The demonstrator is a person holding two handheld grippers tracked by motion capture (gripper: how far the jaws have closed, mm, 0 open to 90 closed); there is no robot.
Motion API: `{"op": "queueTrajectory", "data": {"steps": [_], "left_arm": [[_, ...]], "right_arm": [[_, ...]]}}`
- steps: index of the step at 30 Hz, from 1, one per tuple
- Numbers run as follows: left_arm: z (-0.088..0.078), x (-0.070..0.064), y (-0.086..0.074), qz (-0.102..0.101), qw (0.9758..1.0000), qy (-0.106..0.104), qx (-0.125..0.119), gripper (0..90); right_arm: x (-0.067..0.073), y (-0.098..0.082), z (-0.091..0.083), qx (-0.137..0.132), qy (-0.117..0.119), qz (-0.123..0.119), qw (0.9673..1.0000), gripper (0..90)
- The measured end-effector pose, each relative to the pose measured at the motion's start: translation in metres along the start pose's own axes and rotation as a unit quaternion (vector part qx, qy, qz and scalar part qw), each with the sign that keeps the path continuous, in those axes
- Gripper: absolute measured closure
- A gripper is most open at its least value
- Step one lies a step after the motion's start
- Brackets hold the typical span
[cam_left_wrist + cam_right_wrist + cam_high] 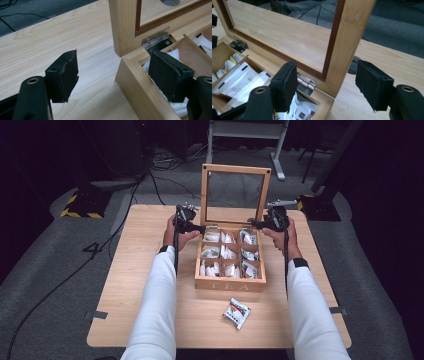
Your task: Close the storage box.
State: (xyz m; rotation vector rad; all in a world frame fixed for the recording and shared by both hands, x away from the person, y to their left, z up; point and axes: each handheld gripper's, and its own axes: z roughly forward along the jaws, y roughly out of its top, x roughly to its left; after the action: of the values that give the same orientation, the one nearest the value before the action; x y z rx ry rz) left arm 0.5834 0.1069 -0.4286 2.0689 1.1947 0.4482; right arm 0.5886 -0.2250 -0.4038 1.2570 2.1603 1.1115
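- A small white tea packet with red and green print (237, 313) is lying alone on the near part of the light wooden table (150, 240), just in front of the box.
- The light wooden tea box with six small spaces (230, 285) is sitting mid-table, its glass-window lid (235, 168) standing up.
- The left gripper (201, 228) is gaping open over the box's far left corner.
- The right gripper (251, 224) is gaping open around the lid's right edge.
- The lid might be slamming down if bumped.
- The box front is reading "TEA".
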Motion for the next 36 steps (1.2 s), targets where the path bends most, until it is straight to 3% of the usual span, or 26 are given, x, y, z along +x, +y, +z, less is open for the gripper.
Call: {"op": "queueTrajectory", "data": {"steps": [3,6,16,19,25,32,36], "left_arm": [[0.002,-0.004,0.004,0.016,0.9998,-0.008,-0.006,24.5],[0.005,-0.007,0.007,0.017,0.9997,-0.016,-0.009,25.1],[0.007,-0.013,0.014,0.016,0.9988,-0.04,-0.025,26.5],[0.006,-0.014,0.016,0.02,0.9988,-0.038,-0.025,26.2],[0.006,-0.014,0.017,0.006,0.9989,-0.038,-0.028,29.5],[0.003,-0.015,0.016,-0.005,0.9987,-0.034,-0.038,34.4],[-0.003,-0.015,0.014,-0.008,0.9979,-0.03,-0.058,38.0]], "right_arm": [[0.004,0.001,0.007,0.002,-0.008,-0.013,0.9999,32.3],[0.004,0.001,0.01,-0.003,-0.006,0.0,1.0,31.9],[0.005,0.004,0.017,0.008,-0.009,0.005,0.9999,33.2],[0.004,0.004,0.017,0.005,-0.007,0.008,0.9999,33.6],[0.0,0.002,0.012,-0.009,0.003,0.031,0.9995,40.5],[0.001,-0.001,0.008,-0.022,0.002,0.027,0.9994,43.5],[0.001,-0.002,0.005,-0.026,0.005,0.02,0.9994,45.2]]}}
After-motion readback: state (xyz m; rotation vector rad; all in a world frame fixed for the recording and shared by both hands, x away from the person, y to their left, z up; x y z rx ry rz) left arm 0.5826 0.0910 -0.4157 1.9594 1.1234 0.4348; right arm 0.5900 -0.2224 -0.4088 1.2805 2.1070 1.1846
